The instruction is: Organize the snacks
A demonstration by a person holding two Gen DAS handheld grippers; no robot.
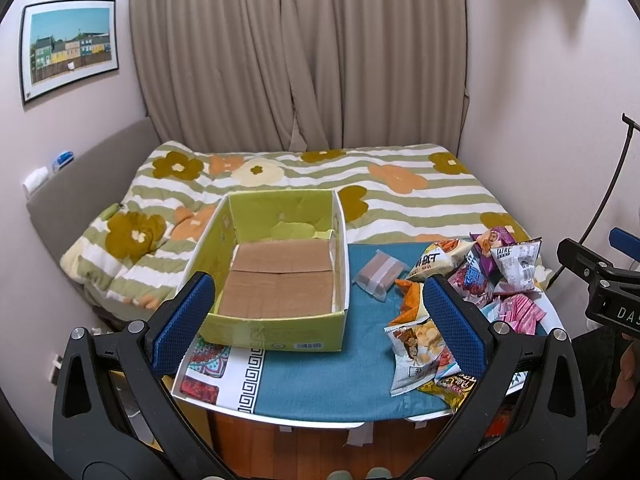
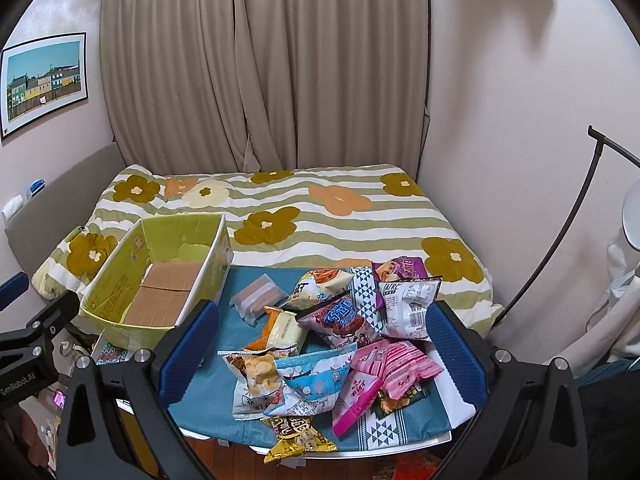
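An open, empty green cardboard box (image 1: pixel 276 332) stands on the left of a small table with a teal cloth (image 1: pixel 320 380); it also shows in the right wrist view (image 2: pixel 120 316). A heap of snack packets (image 2: pixel 340 332) lies on the table's right side, seen too in the left wrist view (image 1: pixel 472 280). A clear-wrapped wafer pack (image 1: pixel 378 274) lies apart between box and heap. My left gripper (image 1: pixel 316 320) is open and empty, hovering before the box. My right gripper (image 2: pixel 324 344) is open and empty, above the near part of the heap.
A bed with a floral striped quilt (image 2: pixel 320 208) lies right behind the table. Curtains (image 2: pixel 260 60) hang at the back. A yellow packet (image 2: pixel 300 440) overhangs the table's front edge. A black stand (image 2: pixel 560 248) leans at the right wall.
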